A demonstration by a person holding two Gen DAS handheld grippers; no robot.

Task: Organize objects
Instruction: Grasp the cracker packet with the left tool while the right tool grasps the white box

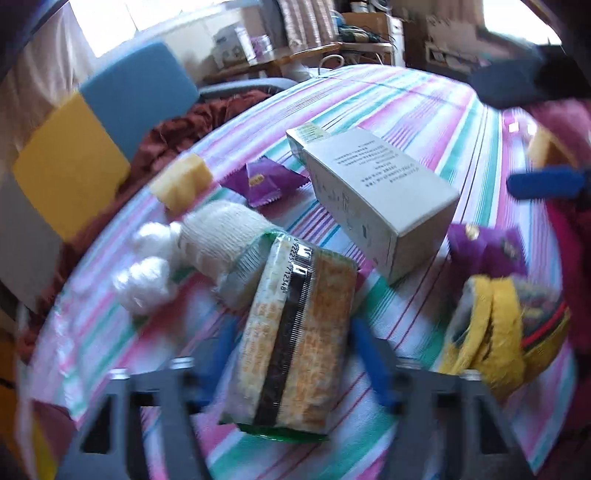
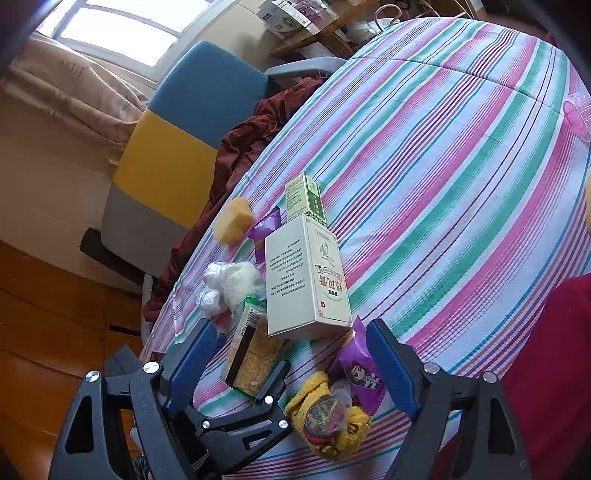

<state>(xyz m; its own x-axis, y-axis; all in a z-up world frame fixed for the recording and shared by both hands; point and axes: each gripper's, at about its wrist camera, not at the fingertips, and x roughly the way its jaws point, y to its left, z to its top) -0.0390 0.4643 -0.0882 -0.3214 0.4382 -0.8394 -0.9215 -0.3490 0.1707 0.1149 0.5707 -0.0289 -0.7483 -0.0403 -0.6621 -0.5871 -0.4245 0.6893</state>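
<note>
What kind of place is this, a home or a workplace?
Most likely a room in a home. A striped cloth covers the table, a blue and yellow chair stands beside it with a dark red cloth draped on it, and there is a curtained window.

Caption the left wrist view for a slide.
Left gripper closed on cracker pack beside white box.

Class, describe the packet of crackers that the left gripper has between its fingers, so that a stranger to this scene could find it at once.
Start at the big white carton lying on the striped tablecloth. Just in front of it, beside a white knitted bundle, lies the cracker packet, between the blue fingers of the left gripper. Unlike the purple sachets nearby, it is clear wrap over golden crackers with a dark barcode strip down its length.
</note>
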